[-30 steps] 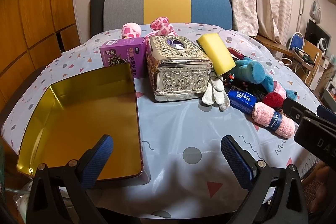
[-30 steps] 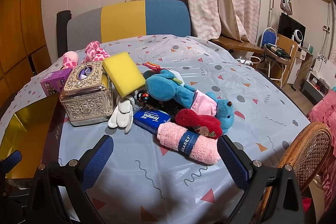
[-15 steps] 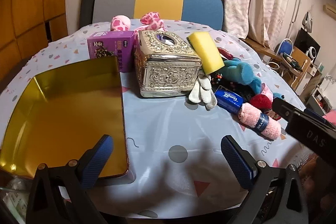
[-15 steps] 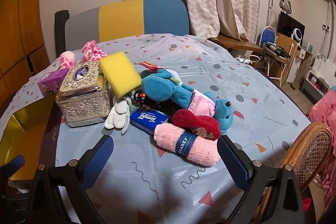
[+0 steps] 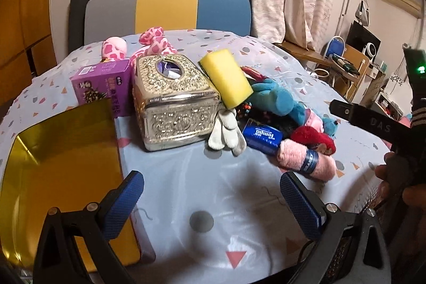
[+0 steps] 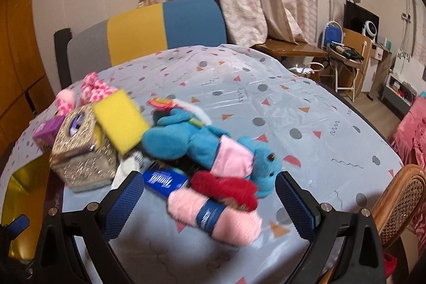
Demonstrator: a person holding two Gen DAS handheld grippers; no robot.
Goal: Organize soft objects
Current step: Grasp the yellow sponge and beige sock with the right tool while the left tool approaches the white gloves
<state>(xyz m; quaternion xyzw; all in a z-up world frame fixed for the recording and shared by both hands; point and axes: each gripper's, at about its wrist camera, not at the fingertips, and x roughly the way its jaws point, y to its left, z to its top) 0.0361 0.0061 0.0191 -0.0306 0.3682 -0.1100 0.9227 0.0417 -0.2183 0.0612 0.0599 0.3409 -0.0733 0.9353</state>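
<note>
Right gripper (image 6: pixel 209 201) nearer now, spread empty fingers (image 6: pixel 295 204) flanking the pink towel roll (image 6: pixel 215 216); left gripper (image 5: pixel 211 204) likewise spread, empty.

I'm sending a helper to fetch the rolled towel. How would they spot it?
Start at the ornate silver tissue box; the soft pile lies to its right. At the pile's near edge lies the rolled pink towel, the only fluffy pink roll, wrapped in a dark blue band.

Beside the silver box (image 5: pixel 173 100), my soft things are lying heaped: yellow sponge (image 5: pixel 225 77) leaning, blue plush (image 6: pixel 202 148), pink towel roll (image 6: pixel 215 214).
</note>
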